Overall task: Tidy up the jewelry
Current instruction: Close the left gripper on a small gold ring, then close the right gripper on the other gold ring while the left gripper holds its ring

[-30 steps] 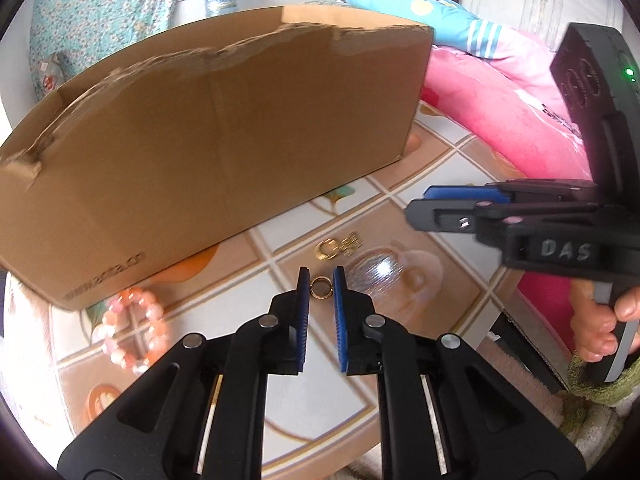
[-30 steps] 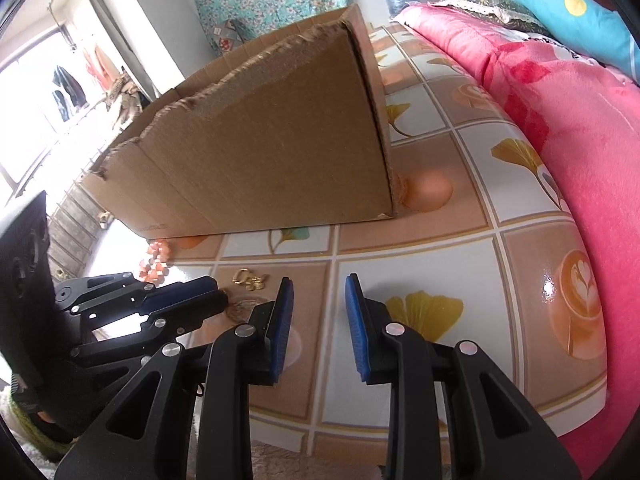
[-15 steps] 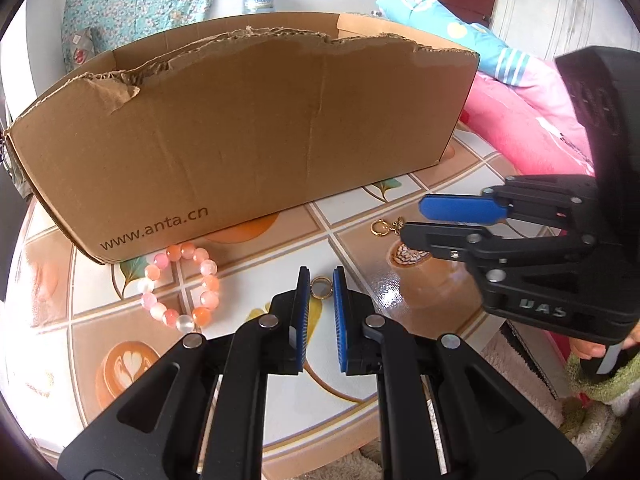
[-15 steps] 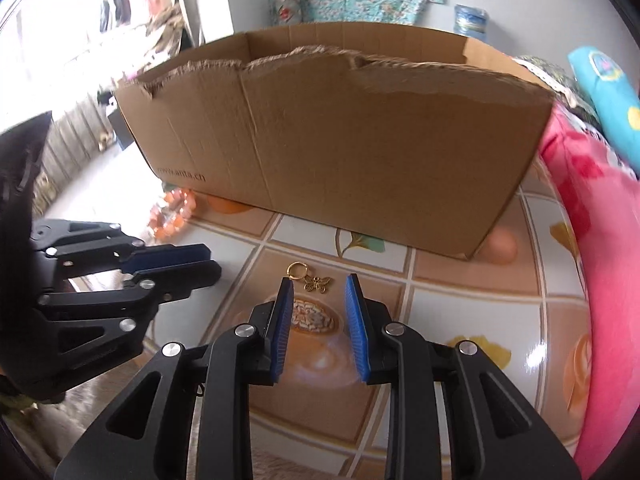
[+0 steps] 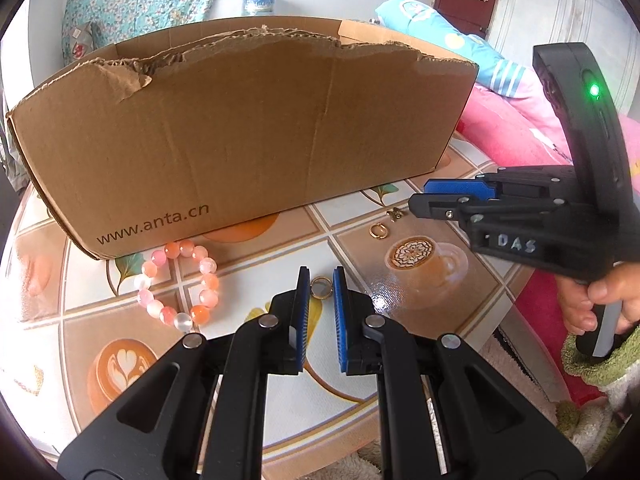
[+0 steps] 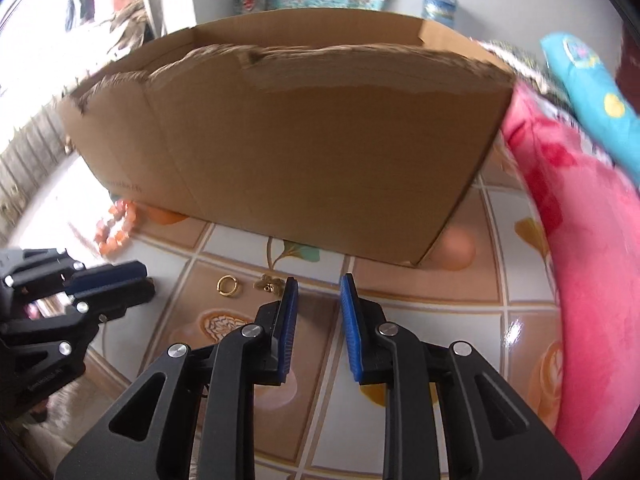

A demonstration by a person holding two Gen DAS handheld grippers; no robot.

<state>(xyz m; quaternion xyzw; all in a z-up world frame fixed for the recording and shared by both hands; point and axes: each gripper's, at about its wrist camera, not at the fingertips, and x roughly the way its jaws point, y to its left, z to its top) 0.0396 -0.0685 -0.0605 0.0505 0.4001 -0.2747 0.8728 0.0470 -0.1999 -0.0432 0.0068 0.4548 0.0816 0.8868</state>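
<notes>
- Left hand-held gripper (image 5: 321, 294): its blue pads are nearly together and clamp a small gold ring (image 5: 321, 288) at the very tips, raised over the desk (image 5: 280, 400).
- Right hand-held gripper (image 6: 318, 292): jaws closing with nothing between them; it hangs over bare tile, in front of the cardboard box (image 5: 248, 128).
- Risk, left side (judgement): the ring is pinched only at the pad tips, so a tilt or jolt on the way to the box could let it slip and roll off the desk edge.
- Risk, right side (judgement): the gold charm (image 6: 269, 283) is flat and small; jaws that shut before they straddle it would close on air or flick it away.
- Position, right wrist view: the charm lies just beside the left pad tip, at about 9 o'clock from the gripper; a gold hoop (image 6: 227, 285) sits further out the same way.
- Position, left wrist view: the bead bracelet (image 5: 178, 284) lies at 9 o'clock of the held ring, against the box's front wall; the hoop and charm lie toward 1 o'clock.
</notes>
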